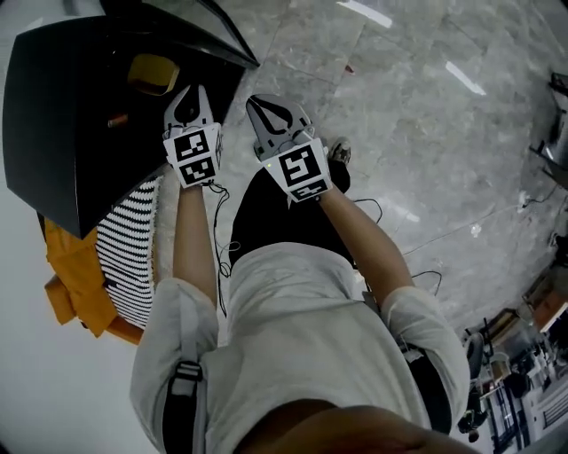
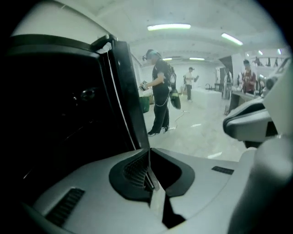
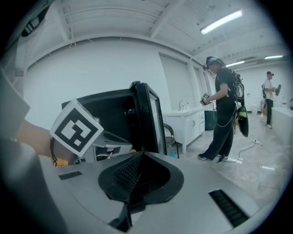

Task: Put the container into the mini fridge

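Note:
A black mini fridge (image 1: 80, 124) stands at the left of the head view with its door (image 1: 213, 27) swung open. Inside its dark cavity lies a yellow container (image 1: 153, 73). My left gripper (image 1: 189, 96) hangs at the fridge opening, just right of the container and apart from it, jaws together and empty. In the left gripper view its jaws (image 2: 149, 176) meet beside the dark fridge interior (image 2: 55, 119). My right gripper (image 1: 258, 102) is beside it over the floor, shut on nothing; its jaws (image 3: 136, 161) point toward the open door (image 3: 149, 116).
A striped cloth (image 1: 133, 257) and an orange seat (image 1: 75, 279) sit below the fridge. Grey marble floor (image 1: 426, 115) spreads to the right, with cables on it. People (image 2: 160, 96) stand farther off in the room, near a white cabinet (image 3: 187, 123).

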Available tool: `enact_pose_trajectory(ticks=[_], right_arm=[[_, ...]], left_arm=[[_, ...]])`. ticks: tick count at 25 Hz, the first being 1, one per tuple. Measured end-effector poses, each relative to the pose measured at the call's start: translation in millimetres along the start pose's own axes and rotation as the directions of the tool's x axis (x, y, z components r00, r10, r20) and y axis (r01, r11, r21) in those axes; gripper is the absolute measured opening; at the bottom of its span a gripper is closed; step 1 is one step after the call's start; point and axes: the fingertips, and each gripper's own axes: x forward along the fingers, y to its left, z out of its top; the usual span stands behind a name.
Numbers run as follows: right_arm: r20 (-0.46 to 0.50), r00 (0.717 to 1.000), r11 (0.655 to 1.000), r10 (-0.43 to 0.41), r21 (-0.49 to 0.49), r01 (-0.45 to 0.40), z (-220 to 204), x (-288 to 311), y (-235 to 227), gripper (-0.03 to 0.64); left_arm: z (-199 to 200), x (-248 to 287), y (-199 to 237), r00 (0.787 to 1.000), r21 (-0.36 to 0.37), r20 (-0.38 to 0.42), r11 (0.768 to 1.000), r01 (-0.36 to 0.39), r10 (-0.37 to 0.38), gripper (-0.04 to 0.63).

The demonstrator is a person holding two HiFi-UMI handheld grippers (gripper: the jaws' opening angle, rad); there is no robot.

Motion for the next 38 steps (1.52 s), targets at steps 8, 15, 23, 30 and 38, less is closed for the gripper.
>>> enact_pose_trajectory(ticks=[8,15,23,30,38], right_arm=[[0.079,0.996,0.998,-0.046,-0.025,0.049,51.5,-71.6,-29.1,0.038],[0.177,0.981,0.988,-0.080,-0.114,0.101,97.5,-125.2,-46.2,0.038],[0.257,0.961,0.984,-0.107,-0.111,0.139,148.6,-184.4,-78.0,0.038],[0.327,0.938,0.970,-0.114,-0.169,0.177,178.0,-220.5,-91.0,0.038],[0.372,0.922,0.950,-0.109,-0.235,0.207,196.8,-263.4,-96.7,0.037]], left_arm=[[74.7,-62.3,-60.1,0.989,-0.061,0.148,0.998,0.022,-0.013,0.013],[128.3,-111.5,-108.5,0.960,-0.133,0.281,0.989,0.060,-0.020,0.012],[181.6,-156.1,-153.1,0.935,-0.177,0.355,0.983,0.050,0.016,0.012],[229.5,-178.7,-184.4,0.886,-0.139,0.463,0.987,0.084,-0.010,0.012],[257.6,-202.0,-222.8,0.848,-0.131,0.527,0.983,0.131,-0.043,0.012]])
